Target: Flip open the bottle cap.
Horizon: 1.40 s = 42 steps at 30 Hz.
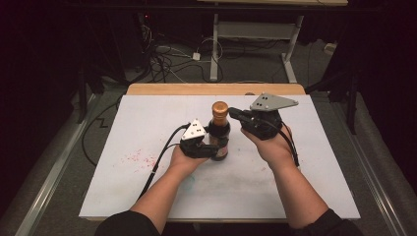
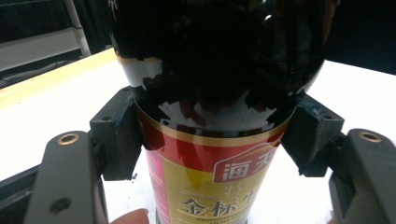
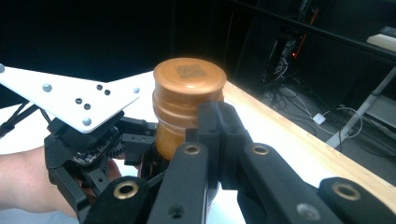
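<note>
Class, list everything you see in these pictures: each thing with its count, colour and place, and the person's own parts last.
Bottle: one, dark glass with a red and gold label, upright mid-board.
Cap: one, copper-orange, on the bottle's neck.
Board: one, white, pink stains at its left, covering the table.
Table: one, wooden edge at the far side.
Desk frame: one, white, on the floor behind.
Cables: several, dark and white, on the floor.
Left gripper: one, black, shut on the bottle's body.
Right gripper: one, black, shut, jaws beside the cap.
Hands: two, holding the grippers.
</note>
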Motion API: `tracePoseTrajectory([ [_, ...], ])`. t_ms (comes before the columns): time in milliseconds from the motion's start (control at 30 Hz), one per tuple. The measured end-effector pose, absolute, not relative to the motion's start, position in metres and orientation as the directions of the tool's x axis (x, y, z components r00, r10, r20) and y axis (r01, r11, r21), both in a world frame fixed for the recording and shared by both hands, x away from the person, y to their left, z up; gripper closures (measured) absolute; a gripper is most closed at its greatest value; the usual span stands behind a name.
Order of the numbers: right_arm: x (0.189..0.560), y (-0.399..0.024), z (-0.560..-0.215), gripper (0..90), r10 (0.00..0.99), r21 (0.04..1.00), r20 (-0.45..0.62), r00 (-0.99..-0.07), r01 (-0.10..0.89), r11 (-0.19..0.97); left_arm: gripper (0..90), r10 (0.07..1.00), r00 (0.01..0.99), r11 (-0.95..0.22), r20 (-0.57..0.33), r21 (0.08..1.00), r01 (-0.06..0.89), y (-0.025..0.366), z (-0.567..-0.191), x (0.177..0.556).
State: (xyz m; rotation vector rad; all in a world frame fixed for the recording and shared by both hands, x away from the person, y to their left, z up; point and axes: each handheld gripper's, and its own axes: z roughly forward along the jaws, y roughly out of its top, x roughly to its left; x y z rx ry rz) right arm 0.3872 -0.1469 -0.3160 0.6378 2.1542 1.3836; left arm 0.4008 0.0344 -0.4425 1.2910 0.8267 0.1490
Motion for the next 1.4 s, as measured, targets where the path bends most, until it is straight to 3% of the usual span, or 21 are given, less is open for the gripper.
tracePoseTrajectory([
  [1400, 0.3867, -0.1410, -0.3120, 90.0, 0.640, 0.910, -0.190, -0.744, 0.112, 0.400, 29.7, 0.539, 0.700, 0.340, -0.468, 0.882, 0.328, 0.0313, -0.4430, 0.3991],
])
